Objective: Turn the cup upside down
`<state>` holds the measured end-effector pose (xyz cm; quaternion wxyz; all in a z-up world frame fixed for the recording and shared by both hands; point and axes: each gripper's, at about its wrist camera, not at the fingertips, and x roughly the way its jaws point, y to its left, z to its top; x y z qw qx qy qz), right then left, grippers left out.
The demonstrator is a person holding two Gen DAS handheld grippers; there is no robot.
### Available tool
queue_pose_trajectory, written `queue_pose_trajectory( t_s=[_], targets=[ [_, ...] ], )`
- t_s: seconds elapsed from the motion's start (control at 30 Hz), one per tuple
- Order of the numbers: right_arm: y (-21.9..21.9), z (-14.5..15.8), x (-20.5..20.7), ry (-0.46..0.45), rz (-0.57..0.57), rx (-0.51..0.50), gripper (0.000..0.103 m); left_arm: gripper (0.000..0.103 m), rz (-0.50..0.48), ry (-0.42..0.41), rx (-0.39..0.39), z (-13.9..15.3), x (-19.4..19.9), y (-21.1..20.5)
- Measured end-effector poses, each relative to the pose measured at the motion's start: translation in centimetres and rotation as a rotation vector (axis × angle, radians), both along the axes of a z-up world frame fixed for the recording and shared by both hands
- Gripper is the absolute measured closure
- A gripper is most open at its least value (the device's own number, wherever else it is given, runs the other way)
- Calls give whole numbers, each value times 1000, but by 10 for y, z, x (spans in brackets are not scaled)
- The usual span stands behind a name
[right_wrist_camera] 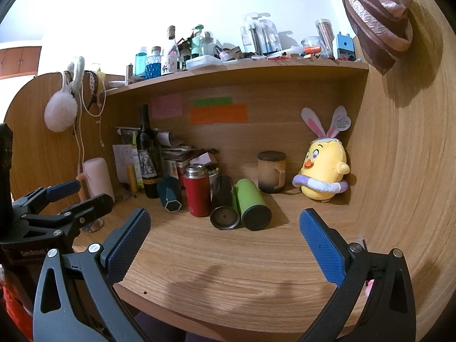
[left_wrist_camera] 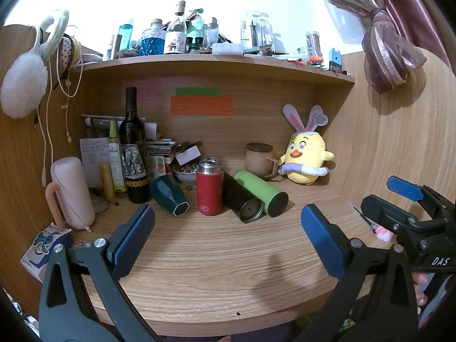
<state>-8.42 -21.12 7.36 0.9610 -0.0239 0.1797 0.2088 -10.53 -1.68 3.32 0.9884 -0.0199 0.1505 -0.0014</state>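
The red cylindrical steel-rimmed cup (left_wrist_camera: 209,190) is standing upright on the wooden desk (left_wrist_camera: 216,259), mouth up and lidless, in the middle of a row of drinkware near the back. I am judging it to be the task's cup, though other vessels could qualify. Just to its left a dark teal faceted cup (left_wrist_camera: 170,196) is lying tilted with its base toward me; to its right a black tumbler (left_wrist_camera: 242,201) and a green tumbler (left_wrist_camera: 260,193) are lying on their sides, touching each other. Behind them a brown lidded mug (left_wrist_camera: 260,159) is sitting beside a yellow chick plush with bunny ears (left_wrist_camera: 305,161).

I am holding the left gripper (left_wrist_camera: 228,242) over the bare desk, well short of the row, its fingers spread wide and grasping nothing. The right gripper (right_wrist_camera: 225,245) is hanging likewise, fingers apart and empty.

As I read it, nothing is done yet: the cup is untouched, so approach, grasp, lift, turn and set-down all remain.
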Motion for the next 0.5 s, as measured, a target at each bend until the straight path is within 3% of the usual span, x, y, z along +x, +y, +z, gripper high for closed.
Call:
queue_pose_trajectory(
  t_s=[0.27, 0.5],
  targets=[
    [2, -7, 31, 22, -22, -17, 0, 0, -7, 34, 27, -6, 34, 3],
    [5, -22, 79, 75, -48, -38, 0, 0, -65, 138, -63, -12, 99, 21]
  ],
)
